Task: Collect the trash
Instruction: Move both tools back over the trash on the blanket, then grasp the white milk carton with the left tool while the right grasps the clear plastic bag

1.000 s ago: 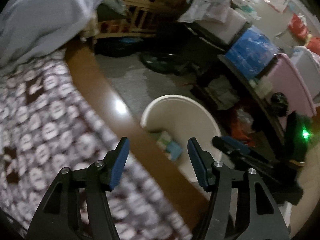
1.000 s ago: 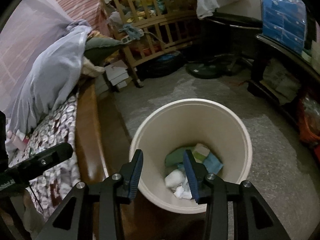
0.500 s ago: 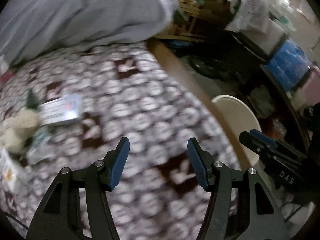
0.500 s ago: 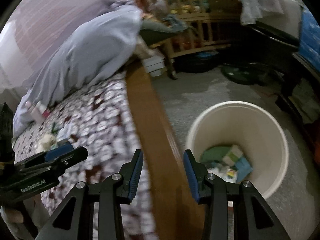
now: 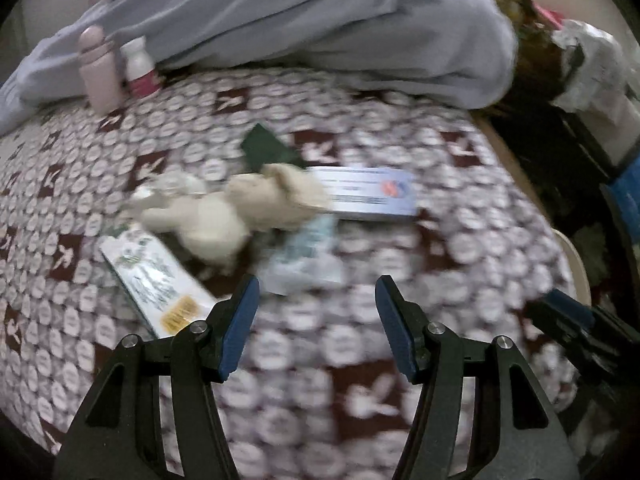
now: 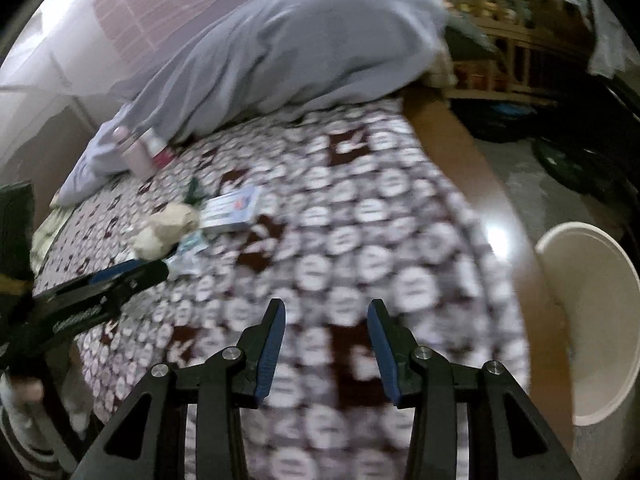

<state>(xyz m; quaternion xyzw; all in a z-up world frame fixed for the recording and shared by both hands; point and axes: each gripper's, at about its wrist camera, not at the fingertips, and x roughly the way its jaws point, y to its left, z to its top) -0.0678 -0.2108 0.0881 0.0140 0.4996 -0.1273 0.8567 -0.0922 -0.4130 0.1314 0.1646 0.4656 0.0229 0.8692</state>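
Trash lies on the patterned bed cover [image 5: 360, 128]: crumpled beige paper [image 5: 240, 208], a flat white-blue box [image 5: 368, 194], a green-white carton [image 5: 156, 280], a clear wrapper [image 5: 304, 256] and a dark green piece [image 5: 264, 148]. My left gripper [image 5: 316, 320] is open and empty just short of the wrapper. My right gripper [image 6: 326, 344] is open and empty over the cover, right of the pile; the paper [image 6: 168, 220] and box [image 6: 232, 208] show at its left. The cream bin [image 6: 592, 320] stands on the floor at the right.
A grey blanket [image 5: 300, 12] is heaped at the back. A pink bottle [image 5: 98, 68] and a white bottle [image 5: 138, 68] stand against it. The wooden bed edge [image 6: 480, 184] runs between cover and bin. Cluttered furniture [image 6: 500, 32] fills the far right.
Both grippers have swung left from over the bin to over the bed. The trash pile has come into the left view. Both stay open.
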